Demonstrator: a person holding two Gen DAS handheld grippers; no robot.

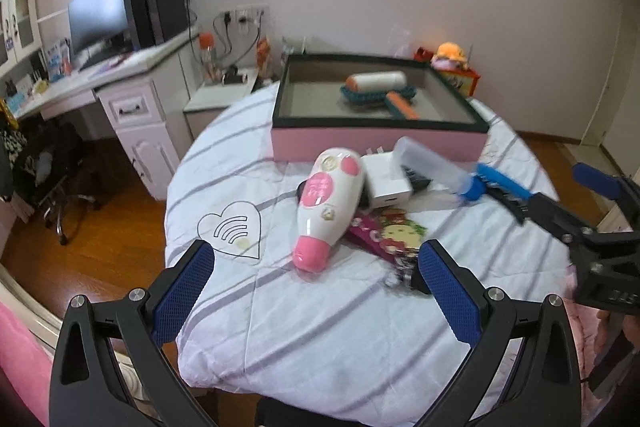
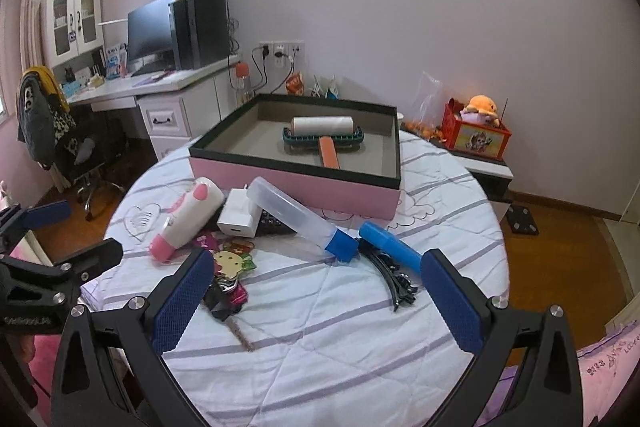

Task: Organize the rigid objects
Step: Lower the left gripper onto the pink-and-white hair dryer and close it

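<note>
My left gripper (image 1: 316, 291) hangs over the near edge of the round table (image 1: 320, 327), fingers wide apart, nothing between them. My right gripper (image 2: 318, 295) is the same: fingers spread, empty, above the striped cloth.

Pink-sided box (image 2: 296, 183) sits at the far side of the table; a lint roller (image 2: 322, 131) lies inside it.

Loose things bunch just in front of the box: pink-and-white hair dryer (image 1: 326, 203) on its side, white charger (image 1: 386, 181) touching it, clear tube with blue cap (image 2: 300, 217) leaning over the charger, blue case (image 2: 390, 247) just beside the cap, black hair clips (image 2: 394, 277) under it, cartoon keychain (image 2: 232, 265) near my right gripper's left finger.
</note>
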